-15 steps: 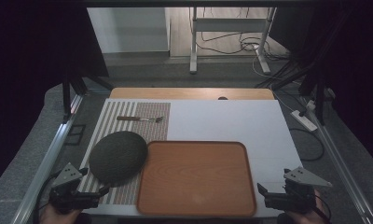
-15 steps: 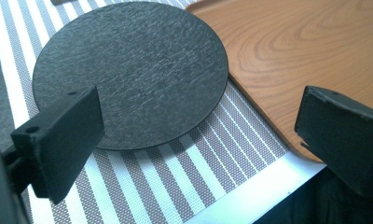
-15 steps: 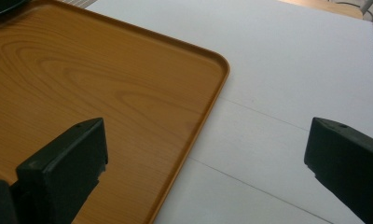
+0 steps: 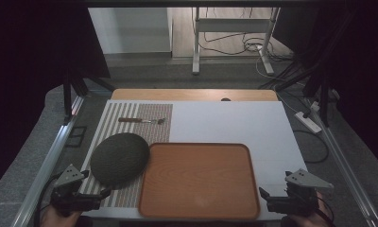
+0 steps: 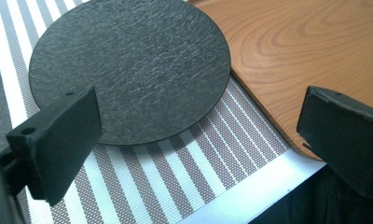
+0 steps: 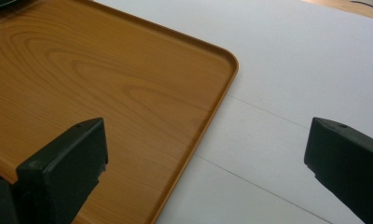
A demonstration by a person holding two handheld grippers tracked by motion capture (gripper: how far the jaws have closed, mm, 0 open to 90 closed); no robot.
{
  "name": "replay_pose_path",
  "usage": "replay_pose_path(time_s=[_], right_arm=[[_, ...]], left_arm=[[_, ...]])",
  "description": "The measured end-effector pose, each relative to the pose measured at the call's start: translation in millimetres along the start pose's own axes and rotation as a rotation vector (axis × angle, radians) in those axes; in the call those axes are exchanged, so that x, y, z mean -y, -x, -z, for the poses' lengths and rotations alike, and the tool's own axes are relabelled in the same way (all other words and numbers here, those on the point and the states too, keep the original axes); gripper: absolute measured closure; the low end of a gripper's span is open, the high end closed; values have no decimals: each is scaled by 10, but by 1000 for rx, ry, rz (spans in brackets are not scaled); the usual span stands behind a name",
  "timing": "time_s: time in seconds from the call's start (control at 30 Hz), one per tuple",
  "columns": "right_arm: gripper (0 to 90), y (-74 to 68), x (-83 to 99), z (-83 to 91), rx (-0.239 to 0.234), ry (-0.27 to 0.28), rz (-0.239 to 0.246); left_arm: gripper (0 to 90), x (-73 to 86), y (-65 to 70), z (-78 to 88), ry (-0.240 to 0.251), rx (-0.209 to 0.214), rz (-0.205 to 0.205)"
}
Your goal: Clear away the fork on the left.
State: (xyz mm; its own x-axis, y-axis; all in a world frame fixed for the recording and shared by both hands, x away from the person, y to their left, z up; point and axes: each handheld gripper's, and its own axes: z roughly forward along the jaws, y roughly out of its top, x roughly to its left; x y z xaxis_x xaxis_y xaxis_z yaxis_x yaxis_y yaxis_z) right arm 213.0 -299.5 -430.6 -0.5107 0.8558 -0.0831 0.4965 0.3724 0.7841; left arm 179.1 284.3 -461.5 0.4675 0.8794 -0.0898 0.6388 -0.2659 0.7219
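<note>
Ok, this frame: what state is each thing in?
Left gripper: open, holding nothing.
Right gripper: open, holding nothing.
Dark round plate: bare, lying on the striped mat.
Wooden tray: nothing on it.
Fork: flat on the mat, untouched.

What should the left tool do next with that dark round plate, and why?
Probably ease the left tool forward to the near edge of the plate. Its jaws stand wide open with nothing between them, the plate lies flat on the striped mat just ahead, and the tray beside it is bare.
</note>
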Motion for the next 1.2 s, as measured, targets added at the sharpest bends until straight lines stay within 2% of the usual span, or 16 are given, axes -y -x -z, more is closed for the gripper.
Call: replay_pose_path(time_s=[0.43, 0.67, 0.9, 1.0, 1.2], right_arm=[[0, -5, -2, -8, -20, -8, 12], [0, -14, -5, -17, -17, -17, 18], [0, -7, -5, -19, -19, -16, 16], [0, -17, -6, -23, -15, -22, 20], [0, -18, -7, -25, -13, -24, 22]], left_arm=[[0, -10, -26, 2, 4, 20, 17], [0, -78, -26, -33, 0, 22, -2], [0, -152, -41, -109, -14, 57, -33], [0, -182, -60, -154, -29, 46, -41], [0, -228, -127, -277, -44, 53, -17]])
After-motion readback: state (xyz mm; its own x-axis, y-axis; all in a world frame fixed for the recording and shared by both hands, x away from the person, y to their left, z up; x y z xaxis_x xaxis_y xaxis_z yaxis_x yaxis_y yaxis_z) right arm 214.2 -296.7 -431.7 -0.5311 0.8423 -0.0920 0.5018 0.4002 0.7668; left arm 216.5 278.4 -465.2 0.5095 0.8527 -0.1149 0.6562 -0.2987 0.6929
